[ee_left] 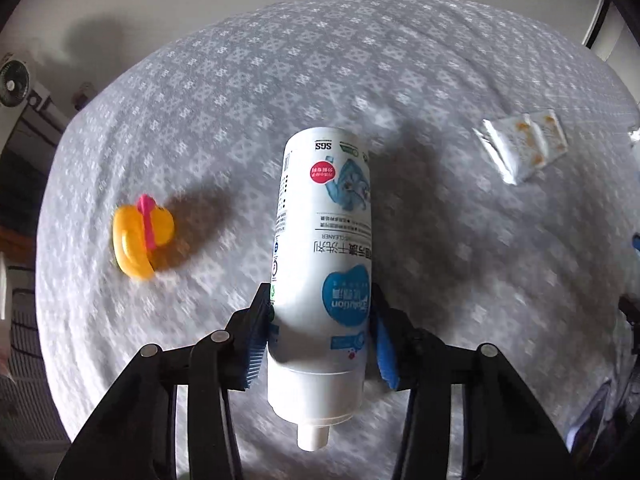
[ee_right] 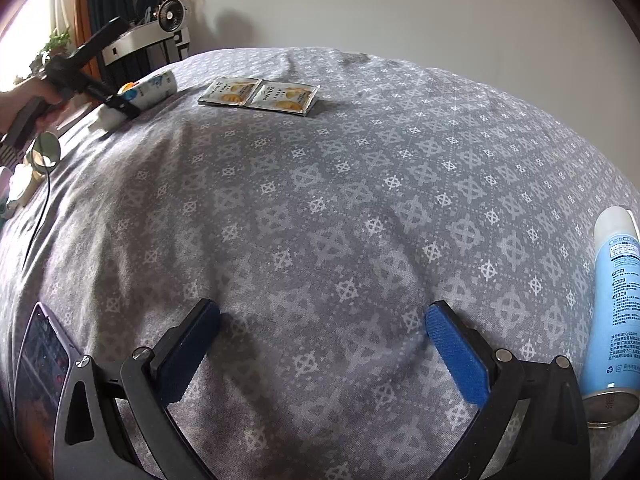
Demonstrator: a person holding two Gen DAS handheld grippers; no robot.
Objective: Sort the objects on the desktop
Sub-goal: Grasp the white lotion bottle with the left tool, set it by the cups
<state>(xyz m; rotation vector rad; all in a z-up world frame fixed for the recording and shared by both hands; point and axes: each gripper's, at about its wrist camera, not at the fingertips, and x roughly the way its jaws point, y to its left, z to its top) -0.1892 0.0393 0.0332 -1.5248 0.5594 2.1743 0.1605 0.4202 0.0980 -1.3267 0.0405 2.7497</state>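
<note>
Left gripper [ee_left: 320, 332] pads clamped, pointing steeply down; right gripper [ee_right: 322, 354] jaws wide apart.

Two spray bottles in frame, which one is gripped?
The white bottle, pinched between the left hand-held gripper pads. The light-blue bottle lies untouched beside the open right hand-held gripper.

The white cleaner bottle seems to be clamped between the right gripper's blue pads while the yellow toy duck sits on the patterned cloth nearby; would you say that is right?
Not quite: the left gripper clamps the white cleaner bottle, as the left wrist view shows. The right gripper stands open and empty. The yellow toy duck does sit on the patterned cloth nearby.
</note>
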